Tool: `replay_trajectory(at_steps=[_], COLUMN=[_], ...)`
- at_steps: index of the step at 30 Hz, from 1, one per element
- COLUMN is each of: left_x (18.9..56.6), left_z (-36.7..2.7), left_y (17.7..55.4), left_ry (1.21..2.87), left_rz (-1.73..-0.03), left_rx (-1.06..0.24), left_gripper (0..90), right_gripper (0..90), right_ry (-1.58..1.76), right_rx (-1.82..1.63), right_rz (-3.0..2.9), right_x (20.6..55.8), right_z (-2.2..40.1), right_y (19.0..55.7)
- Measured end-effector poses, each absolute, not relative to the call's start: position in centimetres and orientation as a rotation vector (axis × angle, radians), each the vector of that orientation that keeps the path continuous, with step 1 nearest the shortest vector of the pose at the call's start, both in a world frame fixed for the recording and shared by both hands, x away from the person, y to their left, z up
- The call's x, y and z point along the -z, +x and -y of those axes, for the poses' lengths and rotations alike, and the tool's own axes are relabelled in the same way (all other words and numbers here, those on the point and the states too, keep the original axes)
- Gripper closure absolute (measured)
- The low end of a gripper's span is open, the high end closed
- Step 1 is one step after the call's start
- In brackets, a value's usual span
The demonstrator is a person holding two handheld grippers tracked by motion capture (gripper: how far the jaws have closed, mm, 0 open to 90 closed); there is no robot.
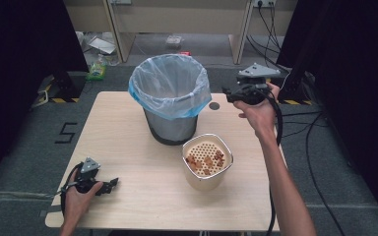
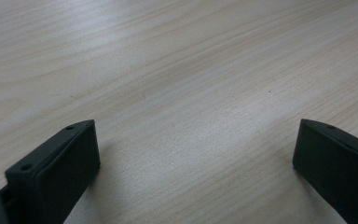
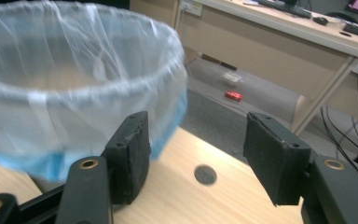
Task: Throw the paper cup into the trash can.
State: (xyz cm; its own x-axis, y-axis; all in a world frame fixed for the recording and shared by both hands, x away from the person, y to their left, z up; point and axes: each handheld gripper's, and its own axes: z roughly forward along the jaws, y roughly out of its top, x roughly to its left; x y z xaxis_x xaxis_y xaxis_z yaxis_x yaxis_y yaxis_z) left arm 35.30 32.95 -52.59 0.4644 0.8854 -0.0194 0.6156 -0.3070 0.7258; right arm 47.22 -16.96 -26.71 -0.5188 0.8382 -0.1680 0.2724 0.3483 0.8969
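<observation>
**One bin, one strainer pot, two grippers on pale table**

On the light wood-grain table (image 1: pixel 142 162): one grey round bin with a translucent blue-edged plastic liner (image 1: pixel 170 98), one cream round pot with a perforated insert (image 1: pixel 207 161) just in front of it, holding several brown crumbs. Low at the near left corner, the left gripper (image 2: pixel 196 154), jaws spread wide, empty, over bare wood. Raised at the far right edge beside the bin, the right gripper (image 3: pixel 193 156), held out on an extended forearm, jaws apart, gripping nothing
</observation>
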Motion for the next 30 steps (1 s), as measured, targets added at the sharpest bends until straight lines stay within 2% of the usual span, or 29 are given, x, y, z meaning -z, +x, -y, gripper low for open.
replay_trajectory(at_steps=[17, 30], left_x=[52.6, 52.6], left_z=[-33.0, -33.0], left_y=[35.3, 35.3], left_ry=[2.039, 2.039], left_rz=[-1.245, -1.244], left_rx=[-0.509, -0.509], left_gripper=[0.0, 0.0], right_gripper=[39.2, 38.9], right_ry=[1.025, 1.074], right_rx=[-1.016, -0.993], right_rz=[-1.964, -1.993], right_x=[33.7, 39.2], right_z=[22.7, 24.0], right_y=[42.0, 39.3])
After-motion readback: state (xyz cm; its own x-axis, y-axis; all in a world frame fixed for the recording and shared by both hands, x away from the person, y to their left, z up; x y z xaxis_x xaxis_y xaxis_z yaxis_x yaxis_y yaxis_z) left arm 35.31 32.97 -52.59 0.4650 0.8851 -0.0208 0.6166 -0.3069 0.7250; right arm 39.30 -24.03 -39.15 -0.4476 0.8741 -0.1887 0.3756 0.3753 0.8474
